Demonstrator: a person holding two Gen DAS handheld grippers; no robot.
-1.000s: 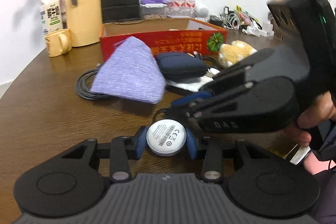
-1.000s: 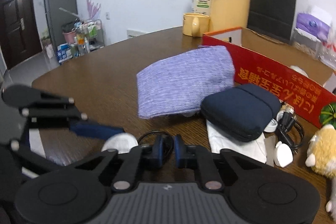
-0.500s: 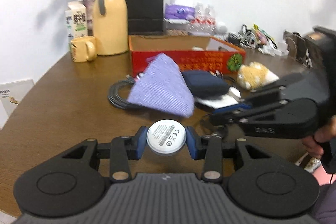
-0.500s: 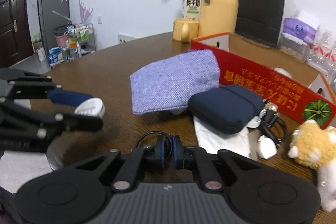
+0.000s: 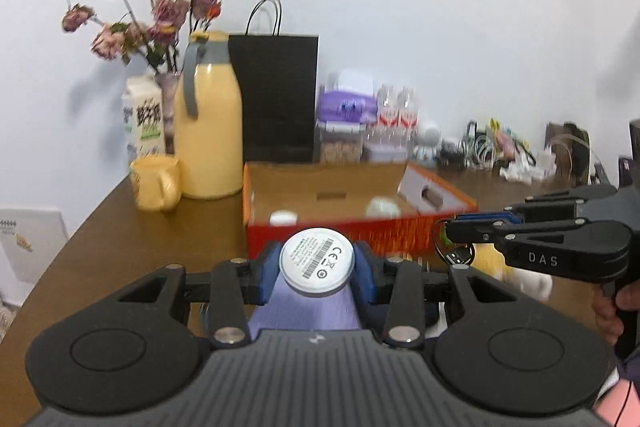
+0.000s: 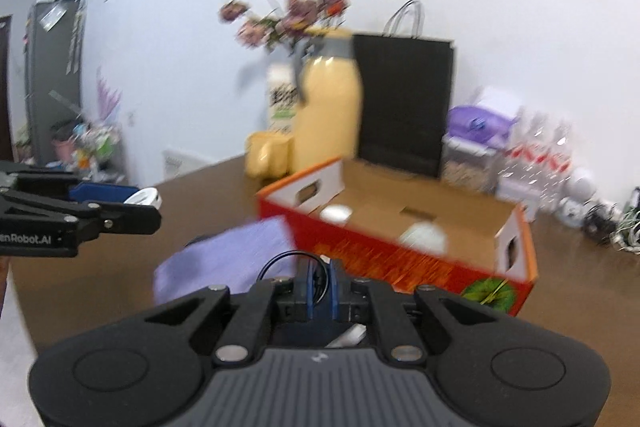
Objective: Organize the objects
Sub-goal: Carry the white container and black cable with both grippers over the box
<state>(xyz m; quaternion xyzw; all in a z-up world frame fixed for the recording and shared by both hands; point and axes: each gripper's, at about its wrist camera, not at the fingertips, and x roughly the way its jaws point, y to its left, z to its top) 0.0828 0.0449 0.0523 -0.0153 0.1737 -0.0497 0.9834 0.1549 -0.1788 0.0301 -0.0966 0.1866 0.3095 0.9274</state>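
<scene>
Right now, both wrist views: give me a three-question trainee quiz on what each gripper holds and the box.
1. True or false: the left gripper is shut on a white round puck.
2. What does the right gripper pinch? A) black cable loop B) yellow mug C) purple pouch
3. Fill in: the red cardboard box has its top ____.

Key: 1 true; 2 A; 3 open.

Not much to read here. The white disc [image 5: 317, 262] pinched in the left hand-held gripper [image 5: 317, 267] has a barcode and a CE mark. The right hand-held gripper [image 5: 452, 227] says "DAS" on its side; seen from the other camera, the left one reads "enRobot.AI". The carton's [image 5: 146, 123] print is too blurry.
</scene>
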